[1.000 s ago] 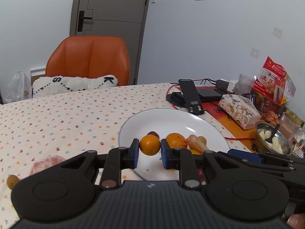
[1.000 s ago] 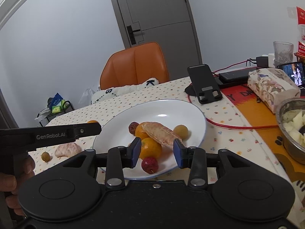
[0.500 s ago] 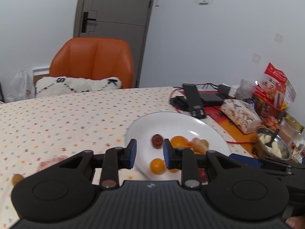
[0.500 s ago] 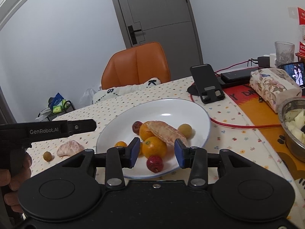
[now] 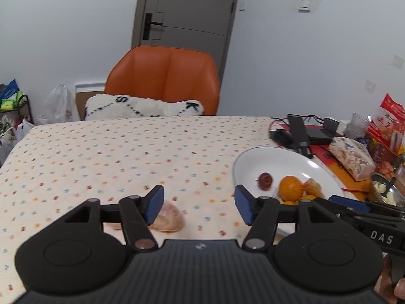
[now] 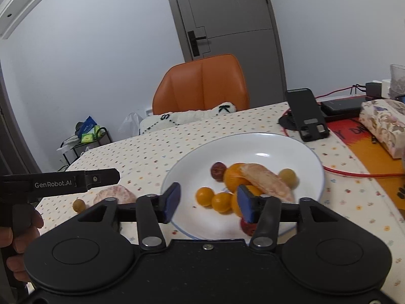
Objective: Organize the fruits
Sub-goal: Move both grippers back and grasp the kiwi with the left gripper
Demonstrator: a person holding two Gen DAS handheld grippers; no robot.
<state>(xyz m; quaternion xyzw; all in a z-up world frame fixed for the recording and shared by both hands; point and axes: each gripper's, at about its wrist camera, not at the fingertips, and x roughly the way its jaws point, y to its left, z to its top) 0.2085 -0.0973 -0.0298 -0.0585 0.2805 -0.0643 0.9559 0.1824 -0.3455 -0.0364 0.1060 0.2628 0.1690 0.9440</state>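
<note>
My left gripper (image 5: 199, 204) is open wide above the dotted tablecloth, with nothing between its fingers. A pink peeled pomelo segment (image 5: 168, 219) lies just by its left fingertip. The white plate (image 5: 253, 159) stands to the right and holds a dark red date (image 5: 265, 180) and a mandarin (image 5: 291, 191). My right gripper (image 6: 208, 202) is open over the near edge of the plate (image 6: 177, 174). On the plate lie two small kumquats (image 6: 205, 196), a mandarin (image 6: 234, 177), a pomelo segment (image 6: 268, 183), a longan (image 6: 288, 177) and dates (image 6: 219, 171).
Off the plate on the cloth lie the pomelo segment (image 6: 114, 195) and a small yellow-green fruit (image 6: 79, 205). A phone stand (image 6: 307, 116), a red cable (image 6: 354, 174), a tissue box (image 6: 384, 124) and a steel bowl (image 5: 384, 192) crowd the right. An orange chair (image 5: 164, 78) stands behind the table.
My left gripper let a small orange fruit go onto the plate, opened wide and swung left to the pomelo segment on the cloth. My right gripper stays over the plate, a little wider open.
</note>
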